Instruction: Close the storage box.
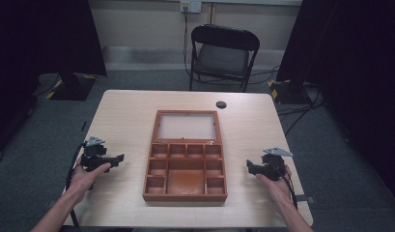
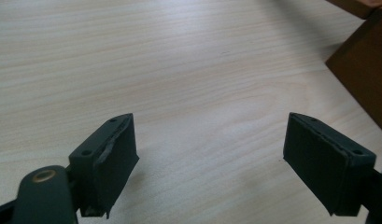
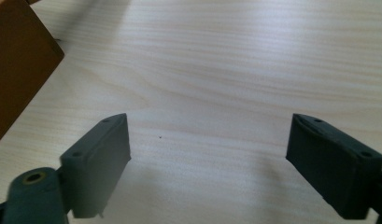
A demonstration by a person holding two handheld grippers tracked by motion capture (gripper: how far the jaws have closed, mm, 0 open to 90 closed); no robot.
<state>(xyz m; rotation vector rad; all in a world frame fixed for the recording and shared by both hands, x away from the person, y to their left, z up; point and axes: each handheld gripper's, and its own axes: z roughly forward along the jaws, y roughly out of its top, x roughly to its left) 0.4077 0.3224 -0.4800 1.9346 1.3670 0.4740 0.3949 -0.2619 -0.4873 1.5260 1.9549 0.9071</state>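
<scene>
A brown wooden box (image 1: 185, 169) lies open in the middle of the light wood table (image 1: 127, 111), its glass-panelled lid (image 1: 187, 126) laid flat behind it. Its compartments look empty. My left gripper (image 1: 119, 158) rests on the table left of the box, pointing toward it. In the left gripper view the left gripper (image 2: 209, 161) stands open over bare wood, with a box corner (image 2: 366, 65) at the right. My right gripper (image 1: 248, 167) sits right of the box, pointing at it. The right gripper (image 3: 209, 161) is open too, with the box corner (image 3: 16, 60) at the left.
A small dark round cap (image 1: 221, 104) is set in the table behind the box. A black folding chair (image 1: 223, 55) stands beyond the far edge. Dark curtains and cables flank the table on the grey floor.
</scene>
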